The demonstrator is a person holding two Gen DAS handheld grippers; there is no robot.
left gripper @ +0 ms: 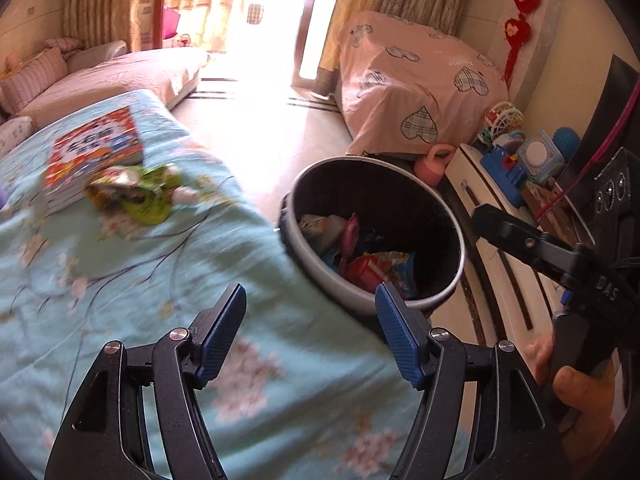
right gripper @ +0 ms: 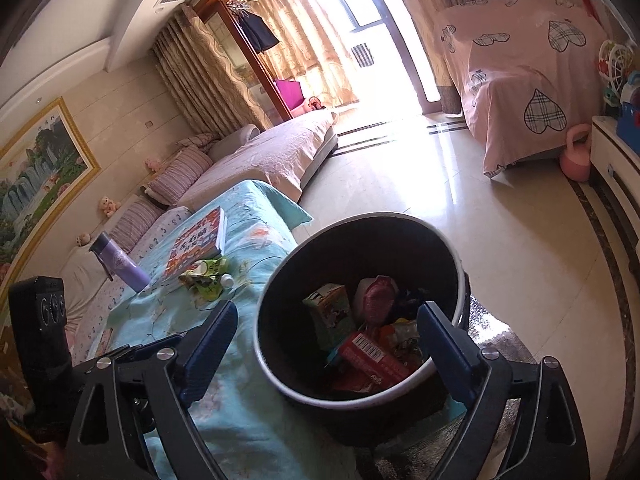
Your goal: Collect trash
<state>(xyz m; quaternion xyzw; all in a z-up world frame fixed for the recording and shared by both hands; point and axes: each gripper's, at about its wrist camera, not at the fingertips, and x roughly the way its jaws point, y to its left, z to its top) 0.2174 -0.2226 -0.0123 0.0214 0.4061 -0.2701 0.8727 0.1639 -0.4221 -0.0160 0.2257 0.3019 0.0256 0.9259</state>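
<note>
A round black trash bin (left gripper: 448,216) (right gripper: 276,280) stands on the floor beside the blue-covered table (left gripper: 140,280) (right gripper: 248,420). It holds several wrappers and small cartons (right gripper: 360,344). A crumpled green wrapper (left gripper: 136,192) (right gripper: 206,278) lies on the cloth next to a red book (left gripper: 92,148) (right gripper: 198,240). My left gripper (left gripper: 310,300) is open and empty above the cloth, near the bin. My right gripper (right gripper: 326,316) is open and empty, just above the bin's mouth.
A purple bottle (right gripper: 118,262) stands on the table's far side. A sofa with cushions (right gripper: 256,160) runs along the left wall. A pink-covered piece of furniture (right gripper: 528,80) and a white cabinet with toys (left gripper: 516,168) are on the right. Tiled floor (right gripper: 460,208) lies beyond the bin.
</note>
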